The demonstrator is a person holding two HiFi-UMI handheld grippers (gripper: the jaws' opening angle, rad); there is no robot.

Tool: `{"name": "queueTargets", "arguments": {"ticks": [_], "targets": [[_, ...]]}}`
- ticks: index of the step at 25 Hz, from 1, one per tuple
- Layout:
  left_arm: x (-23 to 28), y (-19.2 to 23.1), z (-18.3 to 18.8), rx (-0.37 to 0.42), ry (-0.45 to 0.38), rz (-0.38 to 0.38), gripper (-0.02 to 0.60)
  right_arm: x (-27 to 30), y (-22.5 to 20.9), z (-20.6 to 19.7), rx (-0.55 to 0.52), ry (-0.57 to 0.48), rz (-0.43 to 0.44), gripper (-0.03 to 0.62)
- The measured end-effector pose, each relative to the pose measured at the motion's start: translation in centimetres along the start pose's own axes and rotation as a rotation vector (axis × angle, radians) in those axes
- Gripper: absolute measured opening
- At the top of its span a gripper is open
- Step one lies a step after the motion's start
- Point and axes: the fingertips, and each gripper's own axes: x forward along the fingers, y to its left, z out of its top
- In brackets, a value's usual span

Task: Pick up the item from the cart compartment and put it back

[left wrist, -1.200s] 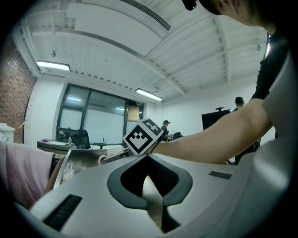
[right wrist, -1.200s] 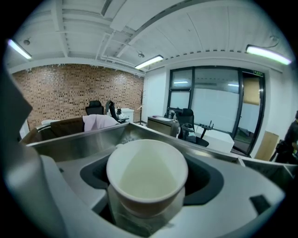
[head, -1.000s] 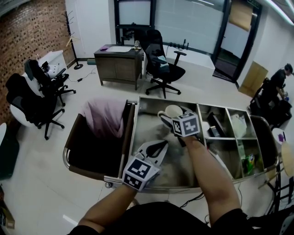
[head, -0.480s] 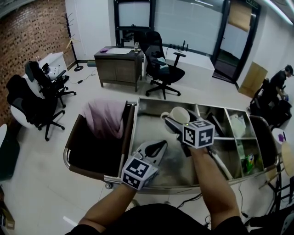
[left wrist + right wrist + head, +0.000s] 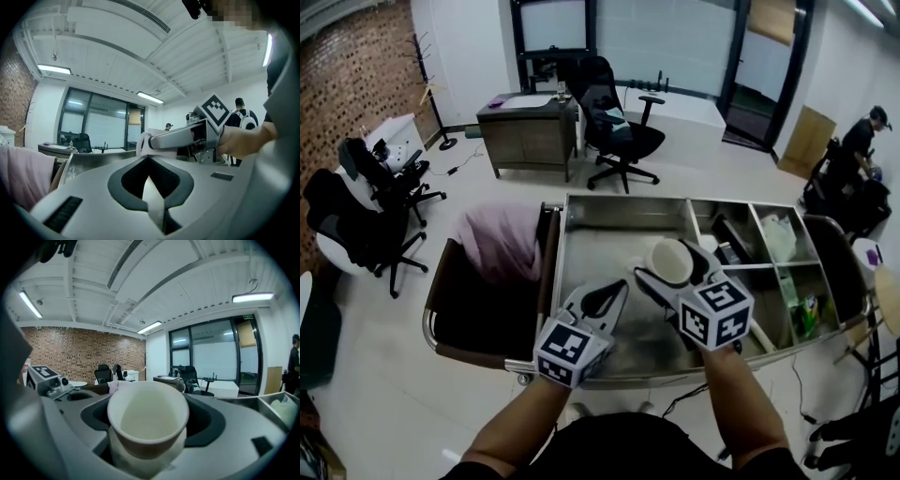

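A white paper cup (image 5: 668, 260) is tilted on its side between the jaws of my right gripper (image 5: 672, 266), which is shut on it. It hangs above the large left compartment (image 5: 600, 234) of the steel cart (image 5: 623, 200). The right gripper view looks into the cup (image 5: 147, 420), whose mouth faces the camera; it looks empty. My left gripper (image 5: 617, 289) is shut with nothing in it, just left of the cup over the cart's near side. In the left gripper view its tips (image 5: 149, 161) meet, with the right gripper (image 5: 187, 138) beyond them.
Smaller compartments on the cart's right hold a white bag (image 5: 778, 234), dark items and a green packet (image 5: 809, 314). A pink cloth (image 5: 502, 244) lies in the dark bag at the cart's left. A desk (image 5: 525, 131), office chairs (image 5: 614, 122) and a person (image 5: 853, 159) stand beyond.
My right gripper has carried the cup from the far part of the large compartment toward me. The left gripper has stayed where it was, shut.
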Motion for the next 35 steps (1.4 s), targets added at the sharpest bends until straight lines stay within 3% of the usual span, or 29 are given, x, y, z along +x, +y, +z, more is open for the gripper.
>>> {"name": "queueTargets", "arguments": {"ticks": [12, 28, 35], "targets": [[-0.1, -0.3, 0.2, 0.013, -0.007, 0.002, 0.000, -2.5, 0.4, -4.5, 0.043, 0.037, -0.041, 0.456], [-0.1, -0.4, 0.0, 0.060, 0.017, 0.022, 0.000, -2.7, 0.7, -4.8, 0.084, 0.020, -0.024, 0.456], [-0.1, 0.0, -0.1, 0.020, 0.011, 0.026, 0.000, -2.7, 0.6, -4.9, 0.100, 0.020, -0.023, 0.456]]}}
